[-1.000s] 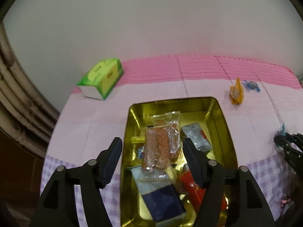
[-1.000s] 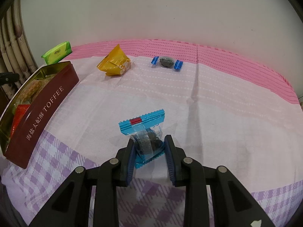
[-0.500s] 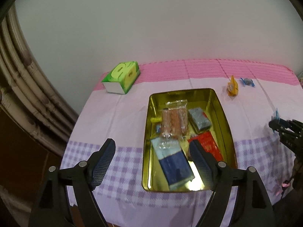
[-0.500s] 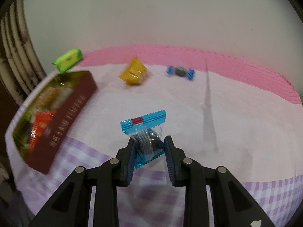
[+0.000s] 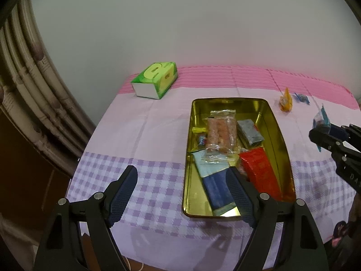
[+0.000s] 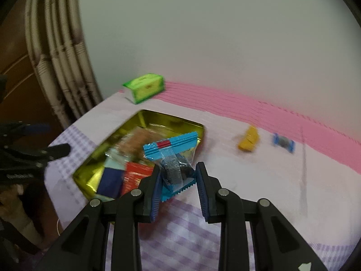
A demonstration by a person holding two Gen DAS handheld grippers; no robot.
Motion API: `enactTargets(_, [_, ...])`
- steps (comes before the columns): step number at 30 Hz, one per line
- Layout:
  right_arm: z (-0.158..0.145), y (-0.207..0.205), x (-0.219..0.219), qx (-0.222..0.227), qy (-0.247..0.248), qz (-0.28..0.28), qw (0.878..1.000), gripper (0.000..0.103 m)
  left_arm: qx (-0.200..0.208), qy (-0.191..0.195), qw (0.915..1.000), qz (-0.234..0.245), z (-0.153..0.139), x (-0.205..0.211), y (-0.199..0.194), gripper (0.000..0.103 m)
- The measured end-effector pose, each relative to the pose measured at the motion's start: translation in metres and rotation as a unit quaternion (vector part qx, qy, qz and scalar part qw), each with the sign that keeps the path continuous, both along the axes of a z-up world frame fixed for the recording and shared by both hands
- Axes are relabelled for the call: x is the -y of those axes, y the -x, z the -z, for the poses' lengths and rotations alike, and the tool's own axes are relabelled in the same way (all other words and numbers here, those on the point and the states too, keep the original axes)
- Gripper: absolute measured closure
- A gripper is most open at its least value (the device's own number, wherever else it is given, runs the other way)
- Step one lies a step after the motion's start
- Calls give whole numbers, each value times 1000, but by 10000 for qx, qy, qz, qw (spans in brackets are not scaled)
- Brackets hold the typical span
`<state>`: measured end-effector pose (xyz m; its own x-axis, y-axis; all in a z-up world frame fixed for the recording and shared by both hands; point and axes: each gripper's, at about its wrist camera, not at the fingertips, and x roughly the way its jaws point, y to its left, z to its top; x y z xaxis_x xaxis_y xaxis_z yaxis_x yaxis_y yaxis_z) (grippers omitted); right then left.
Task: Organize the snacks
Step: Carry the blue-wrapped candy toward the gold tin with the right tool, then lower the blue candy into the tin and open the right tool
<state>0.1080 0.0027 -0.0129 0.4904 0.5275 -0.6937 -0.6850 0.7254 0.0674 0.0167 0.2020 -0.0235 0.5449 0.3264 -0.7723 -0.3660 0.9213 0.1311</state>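
The right gripper [image 6: 178,180] pinches a blue snack packet [image 6: 174,161] between its fingers, lifted in the air near the right edge of the gold tin [image 5: 279,135]. The left gripper [image 5: 180,194] hovers with its fingers spread, holding nothing. A yellow snack [image 5: 286,100] and a blue candy [image 5: 301,97] lie on the bench [image 5: 144,122] beyond the tin.

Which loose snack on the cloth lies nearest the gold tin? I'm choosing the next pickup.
The yellow pyramid-shaped packet, sitting just past the gold tin's far right corner. The blue-twist candy lies farther right, beyond it.
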Motion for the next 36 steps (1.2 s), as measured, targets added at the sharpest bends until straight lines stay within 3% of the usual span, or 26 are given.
enactTargets(12, [-2, -5, -46, -156, 17, -319, 9994, 76, -42, 36, 10000, -36, 8, -7, -1, 22])
enactTargets(20, [18, -18, -77, -332, 169, -310, 9988, 76, -83, 40, 9999, -80, 11, -9, -2, 22])
enactTargets(36, [33, -28, -85, -532, 210, -177, 9982, 75, -107, 103, 9998, -99, 14, -11, -3, 22])
